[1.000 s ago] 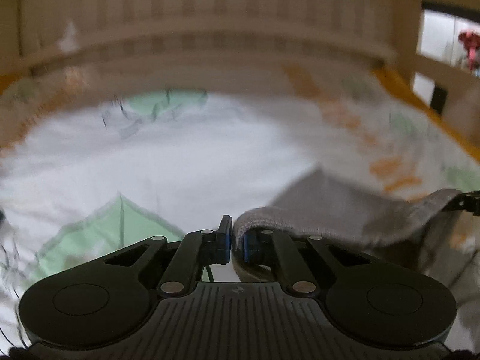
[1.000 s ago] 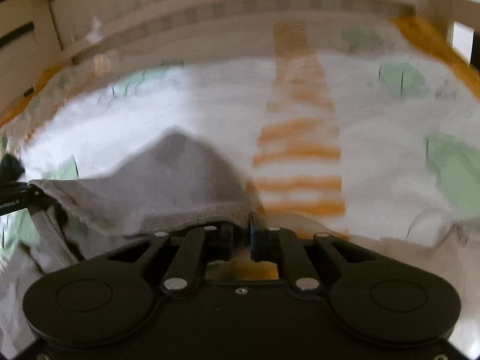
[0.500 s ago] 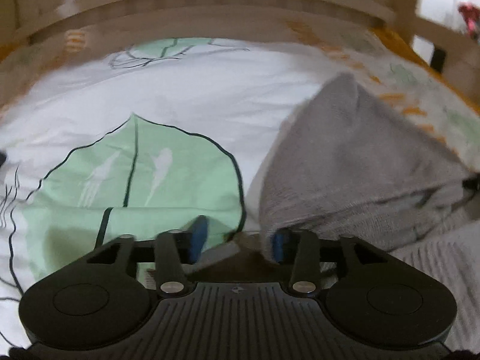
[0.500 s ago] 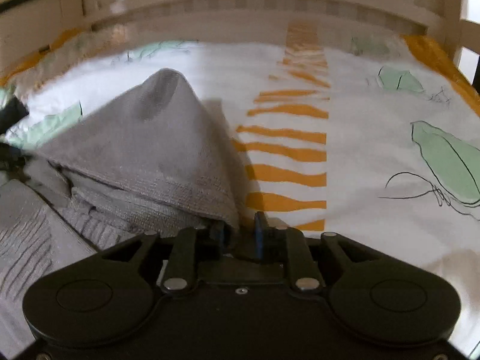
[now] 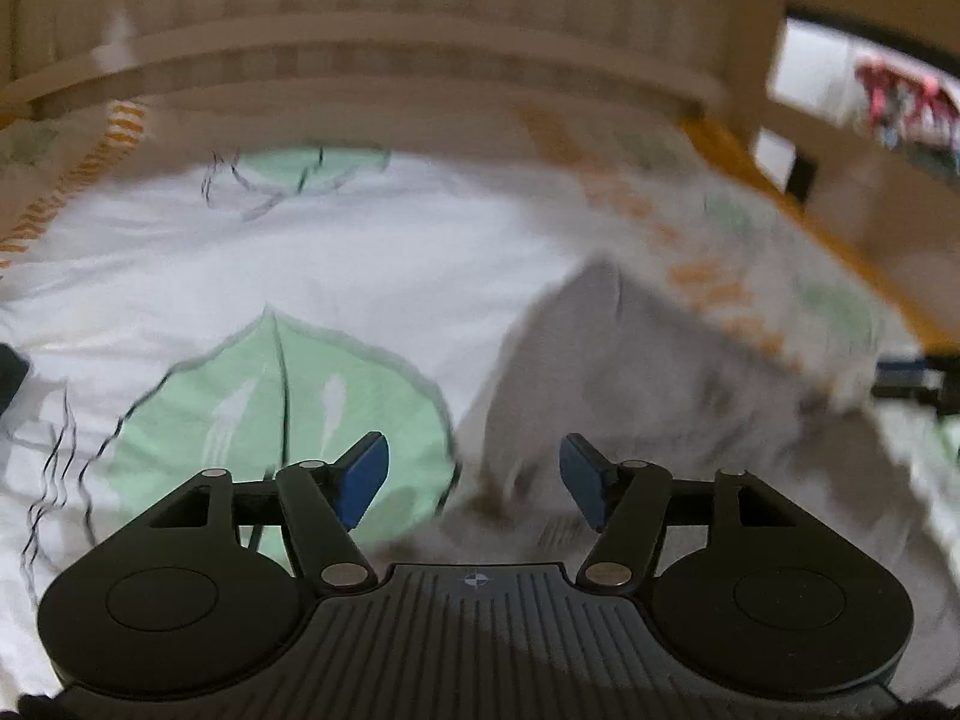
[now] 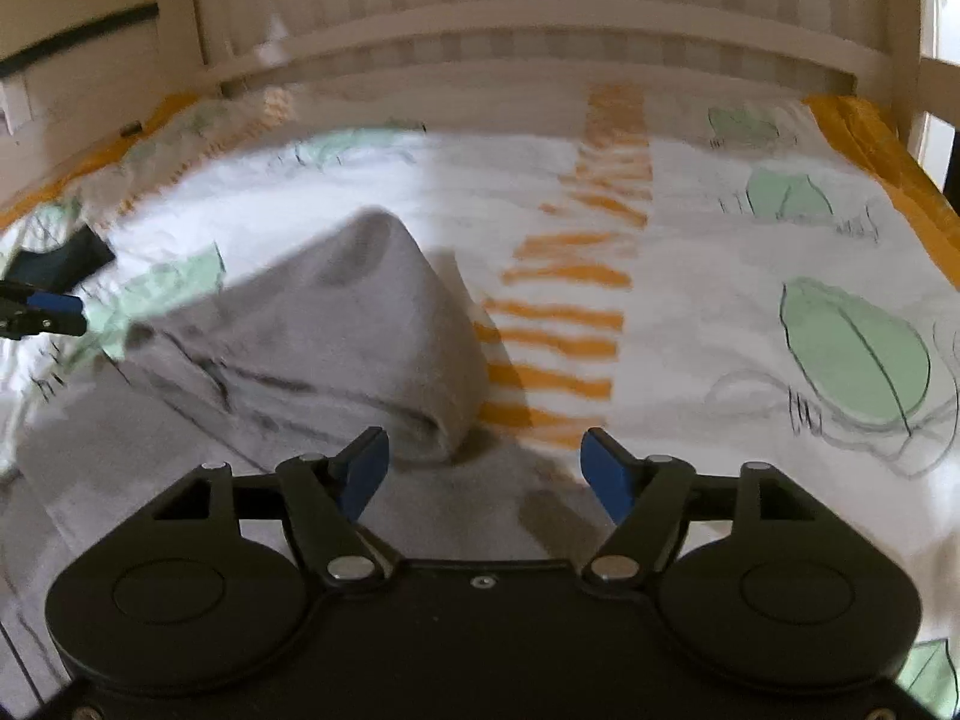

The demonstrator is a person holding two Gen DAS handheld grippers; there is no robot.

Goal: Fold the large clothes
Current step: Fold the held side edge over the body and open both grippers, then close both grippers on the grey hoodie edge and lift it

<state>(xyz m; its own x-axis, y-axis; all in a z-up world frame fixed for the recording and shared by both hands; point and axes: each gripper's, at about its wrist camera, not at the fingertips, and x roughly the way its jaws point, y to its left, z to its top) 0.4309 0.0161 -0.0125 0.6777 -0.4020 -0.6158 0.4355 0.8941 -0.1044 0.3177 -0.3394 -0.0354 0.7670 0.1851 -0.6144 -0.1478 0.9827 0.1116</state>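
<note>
A grey knitted garment point(image 6: 336, 336) lies on the bed, its upper part folded over into a raised hump. It also shows in the left wrist view point(image 5: 630, 384), ahead and to the right. My left gripper point(image 5: 474, 480) is open and empty, just above the garment's left edge. My right gripper point(image 6: 485, 474) is open and empty, just above the garment's right edge. The left gripper's blue tip point(image 6: 54, 306) shows at the far left of the right wrist view. The right gripper's tip point(image 5: 906, 372) shows at the far right of the left wrist view.
The bedsheet point(image 6: 720, 300) is white with green leaves and orange stripes. A wooden slatted headboard point(image 6: 540, 30) runs along the far side. A dark object point(image 6: 60, 264) lies at the bed's left edge. An orange border point(image 6: 888, 162) lines the right side.
Both grippers have opened and let go of the grey garment. They have pulled back a little, and the folded part now rests on the bed.
</note>
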